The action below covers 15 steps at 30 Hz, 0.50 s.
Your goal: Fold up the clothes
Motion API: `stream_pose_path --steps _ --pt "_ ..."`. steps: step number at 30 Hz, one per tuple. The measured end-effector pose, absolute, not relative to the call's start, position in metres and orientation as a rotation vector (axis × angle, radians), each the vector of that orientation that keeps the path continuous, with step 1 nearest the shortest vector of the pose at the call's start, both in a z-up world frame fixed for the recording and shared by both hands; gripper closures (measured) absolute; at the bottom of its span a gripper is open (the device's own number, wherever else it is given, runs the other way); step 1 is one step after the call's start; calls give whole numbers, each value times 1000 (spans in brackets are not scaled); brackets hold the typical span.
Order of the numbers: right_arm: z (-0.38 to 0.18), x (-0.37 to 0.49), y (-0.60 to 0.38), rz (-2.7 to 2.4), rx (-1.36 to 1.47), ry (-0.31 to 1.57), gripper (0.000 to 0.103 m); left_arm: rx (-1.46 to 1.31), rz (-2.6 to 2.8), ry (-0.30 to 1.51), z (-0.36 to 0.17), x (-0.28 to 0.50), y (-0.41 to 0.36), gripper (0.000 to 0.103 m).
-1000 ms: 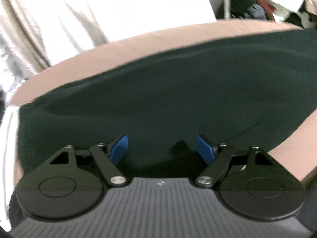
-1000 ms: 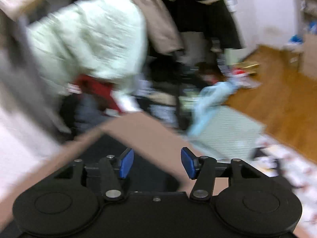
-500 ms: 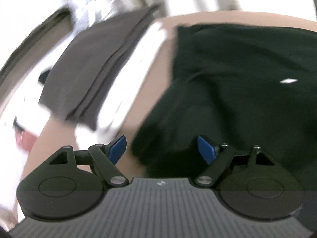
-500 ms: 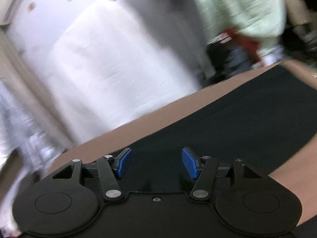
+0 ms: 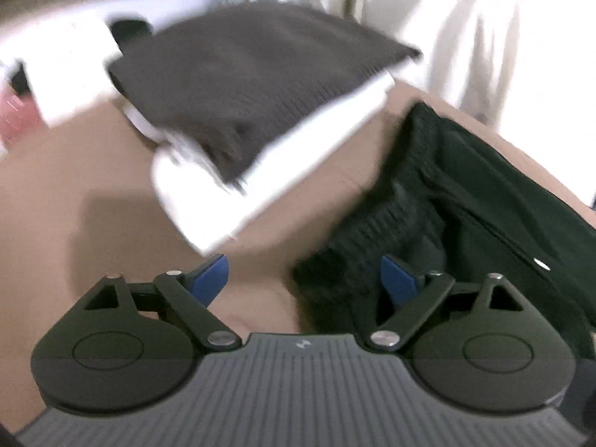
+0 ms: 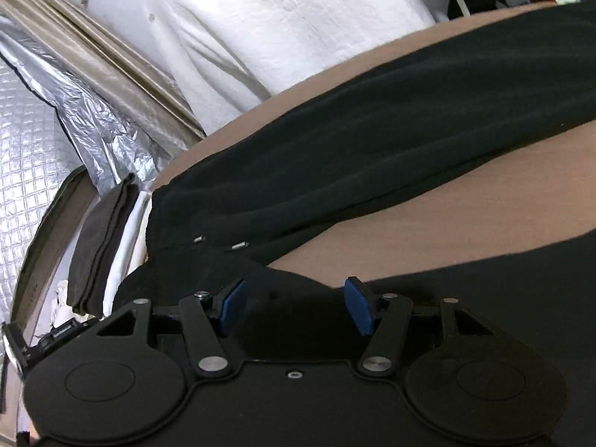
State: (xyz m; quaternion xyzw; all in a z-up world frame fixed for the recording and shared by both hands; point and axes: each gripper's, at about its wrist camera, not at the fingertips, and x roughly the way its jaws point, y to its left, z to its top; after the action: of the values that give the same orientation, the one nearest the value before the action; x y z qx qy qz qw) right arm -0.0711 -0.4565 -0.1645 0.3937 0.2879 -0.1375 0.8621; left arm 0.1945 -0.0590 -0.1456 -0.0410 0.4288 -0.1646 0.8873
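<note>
No readable text, label, brand name or number shows in either view. The only mark is a small pale emblem, too small to make out, on the ribbed grey housing [image 5: 301, 380] at lower centre of the left wrist view.

Black trousers [image 6: 372, 119] spread flat, ribbed waistband [image 5: 380, 223] bunched

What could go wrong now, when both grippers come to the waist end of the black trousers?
1. The left gripper, its jaws just opened wider, has only the ribbed edge of the black fleece trousers between its fingers; it may catch just one layer.
2. The folded grey knit garment on the white folded cloth lies close by; it could be knocked.
3. The right gripper is open above dark fabric; it may grab a wrong fold.
</note>
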Motion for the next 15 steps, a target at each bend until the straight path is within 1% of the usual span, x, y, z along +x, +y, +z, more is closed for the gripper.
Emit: stream_pose_path --steps 3,4,5,7,10,11,13,15 --pt "-167 -83 -457 -336 837 586 38 -65 -361 1000 -176 212 -81 11" --pt "-168 -89 -456 -353 845 585 38 -45 -347 1011 -184 214 -88 21" --pt "-168 -94 -456 -370 852 585 38 -21 -351 999 -188 214 -93 56" --pt "-171 -104 -455 -419 855 590 38 73 -319 960 -177 205 -98 82" --pt "-169 -123 -463 -491 860 568 38 -43 -327 845 -137 178 -59 84" --pt "-167 -129 -465 -510 866 558 38 -75 -324 844 -134 173 -46 84" --pt "-163 -140 -470 -542 888 533 38 -120 -305 894 -145 174 -29 84" --pt "-158 -150 -474 -576 907 525 38 -153 -287 1033 -177 188 -27 84"
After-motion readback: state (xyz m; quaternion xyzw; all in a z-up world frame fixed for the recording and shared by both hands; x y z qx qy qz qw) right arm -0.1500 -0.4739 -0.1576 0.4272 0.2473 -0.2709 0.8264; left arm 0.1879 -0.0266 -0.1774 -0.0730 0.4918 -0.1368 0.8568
